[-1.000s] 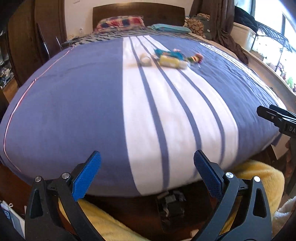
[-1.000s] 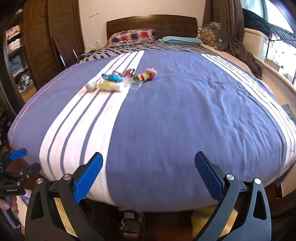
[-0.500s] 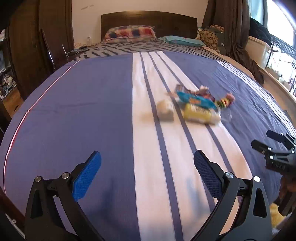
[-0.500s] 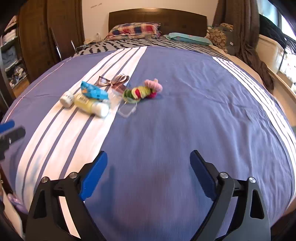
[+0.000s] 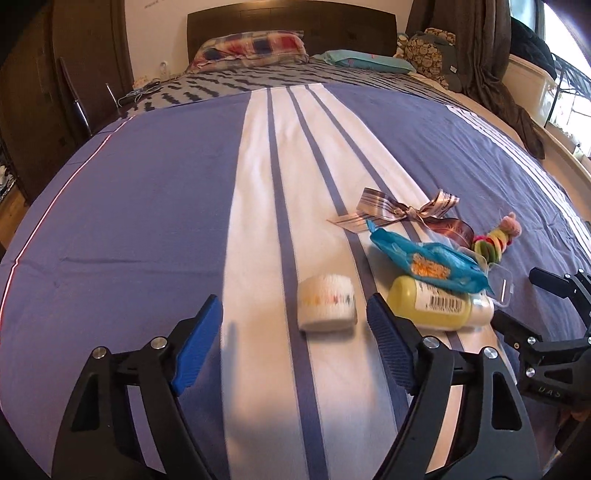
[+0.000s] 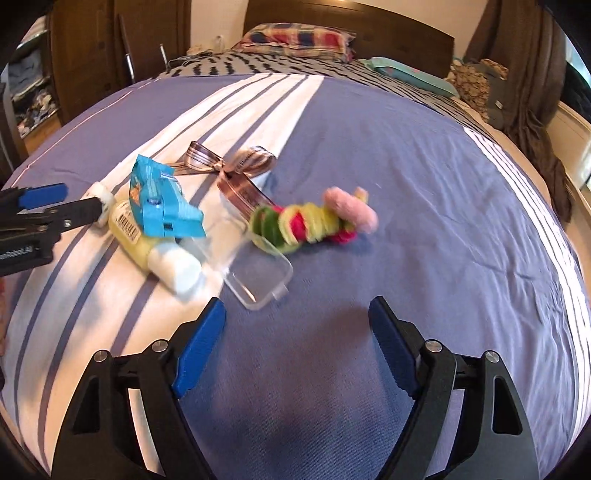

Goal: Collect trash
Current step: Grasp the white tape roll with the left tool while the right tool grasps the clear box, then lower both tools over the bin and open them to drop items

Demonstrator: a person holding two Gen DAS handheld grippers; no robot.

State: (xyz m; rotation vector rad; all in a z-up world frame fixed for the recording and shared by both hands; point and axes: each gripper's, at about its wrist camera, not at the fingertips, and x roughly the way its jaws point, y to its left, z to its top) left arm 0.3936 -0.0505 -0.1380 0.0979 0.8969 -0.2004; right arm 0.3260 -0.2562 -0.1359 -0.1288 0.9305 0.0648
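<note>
A cluster of items lies on the blue-and-white striped bedspread. A white bandage roll sits just ahead of my open left gripper, slightly right of its middle. Beside it lie a yellow bottle, a blue wrapper, a striped ribbon bow and a plush caterpillar toy. My open, empty right gripper hovers just short of a clear plastic lid. The toy, wrapper, bottle and ribbon lie beyond it.
Pillows and a wooden headboard stand at the far end. Dark curtains and a window ledge run along the right. A wooden wardrobe stands at the left. Each gripper shows at the edge of the other's view.
Both grippers have moved forward from the foot of the bed over the bedspread, up to the cluster of items. Both stay open.
</note>
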